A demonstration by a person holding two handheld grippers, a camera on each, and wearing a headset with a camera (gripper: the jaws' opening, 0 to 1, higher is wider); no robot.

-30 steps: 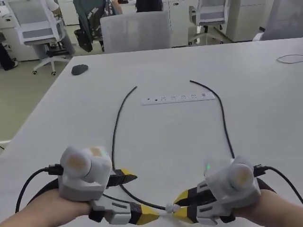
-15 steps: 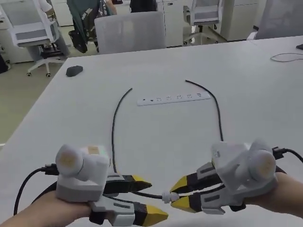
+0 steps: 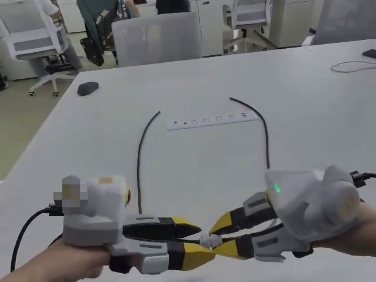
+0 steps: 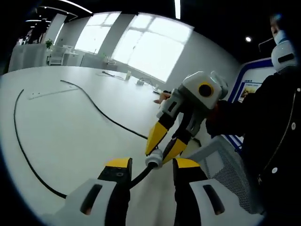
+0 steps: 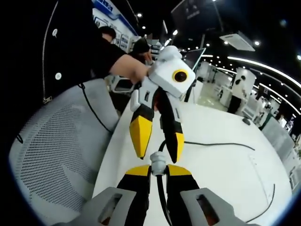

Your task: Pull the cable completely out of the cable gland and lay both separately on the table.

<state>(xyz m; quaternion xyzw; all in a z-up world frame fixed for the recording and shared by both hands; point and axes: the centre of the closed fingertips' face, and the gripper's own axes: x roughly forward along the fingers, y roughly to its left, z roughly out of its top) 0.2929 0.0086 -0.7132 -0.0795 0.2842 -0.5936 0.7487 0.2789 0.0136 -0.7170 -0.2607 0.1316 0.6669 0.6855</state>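
White cable gland [image 5: 158, 161] sits pinched at the tips of the right gripper [image 5: 158, 172]; black cable [image 3: 139, 170] runs from it between the spread jaws of the left gripper [image 4: 151, 164]; extraction judged not yet begun; next: close left jaws on the cable just beside the gland, then draw apart.

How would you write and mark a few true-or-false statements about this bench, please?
1. The small white plastic cable gland is pinched by the right tool. True.
2. The thin black cable lies free of the gland. False: it runs into the gland.
3. The left tool clamps the gland. False: its jaws stand apart around the cable.
4. The long white power strip lies on the white table. True.
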